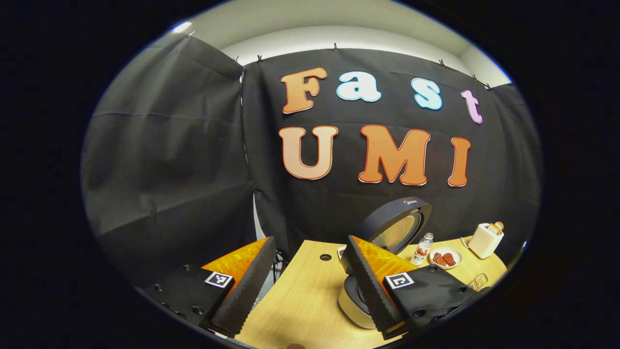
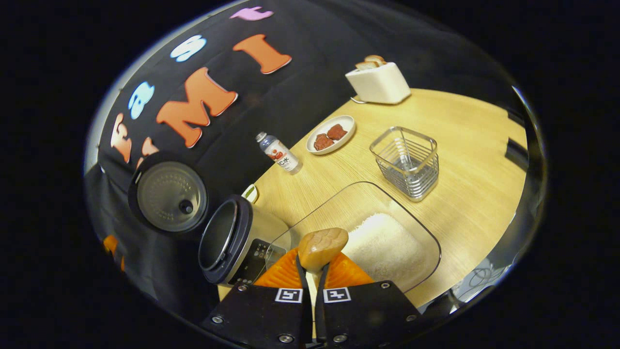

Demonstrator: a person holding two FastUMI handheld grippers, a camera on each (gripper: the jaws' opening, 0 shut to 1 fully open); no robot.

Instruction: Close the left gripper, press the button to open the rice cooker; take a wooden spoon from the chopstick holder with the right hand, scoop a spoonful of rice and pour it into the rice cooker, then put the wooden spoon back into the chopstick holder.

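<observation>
Both black tool [image 2: 312, 283] bodies bear square markers and screws.

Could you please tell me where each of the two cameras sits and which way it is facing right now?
Left gripper view: rides on the left tongs, open, facing the booth wall over the open rice cooker.
Right gripper view: rides on the right tongs, shut on the wooden spoon, looking down over the rice container and the chopstick holder.
Shared: rice cooker, bottle, plate, toaster, table.
</observation>
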